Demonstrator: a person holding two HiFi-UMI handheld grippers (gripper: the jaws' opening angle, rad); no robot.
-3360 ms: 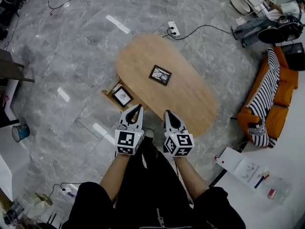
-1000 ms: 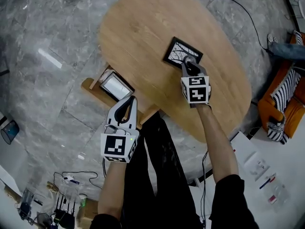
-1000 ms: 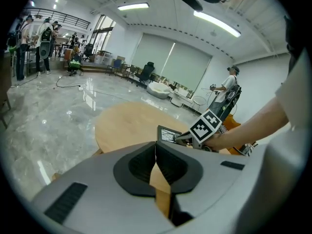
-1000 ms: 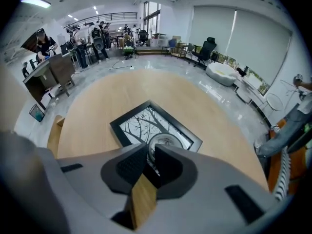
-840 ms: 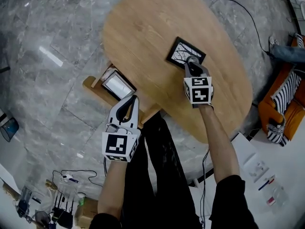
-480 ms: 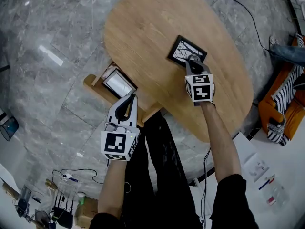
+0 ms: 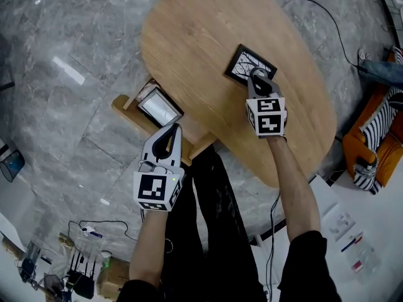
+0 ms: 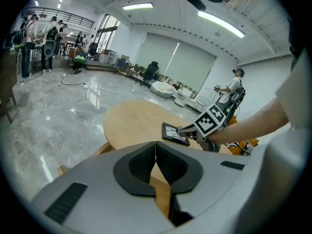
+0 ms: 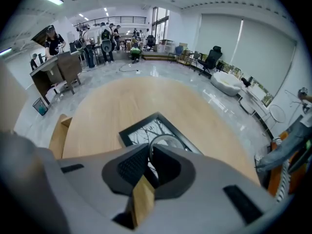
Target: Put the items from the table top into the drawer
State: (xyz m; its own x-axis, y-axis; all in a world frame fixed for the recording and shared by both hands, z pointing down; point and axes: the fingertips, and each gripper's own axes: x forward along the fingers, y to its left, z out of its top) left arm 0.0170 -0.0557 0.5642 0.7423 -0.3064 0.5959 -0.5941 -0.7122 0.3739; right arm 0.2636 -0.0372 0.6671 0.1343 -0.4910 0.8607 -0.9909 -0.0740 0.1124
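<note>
On an oval wooden counter [image 7: 189, 49] above a grey marble floor [image 7: 75, 30], the right gripper [image 7: 257, 79], jaws just drawn together, pinched the near edge of a black picture frame [image 7: 242, 61], while the left gripper [image 7: 167, 134] hung closed and empty beside the open drawer [image 7: 129, 113].

Head view overhead; gripper views (low, close) share table [image 7: 189, 43]

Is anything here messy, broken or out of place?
Nothing looks spilled or broken. Only the drawer stands out: pulled open from under the table, with a framed picture lying in it. Another picture frame sits on top.
</note>
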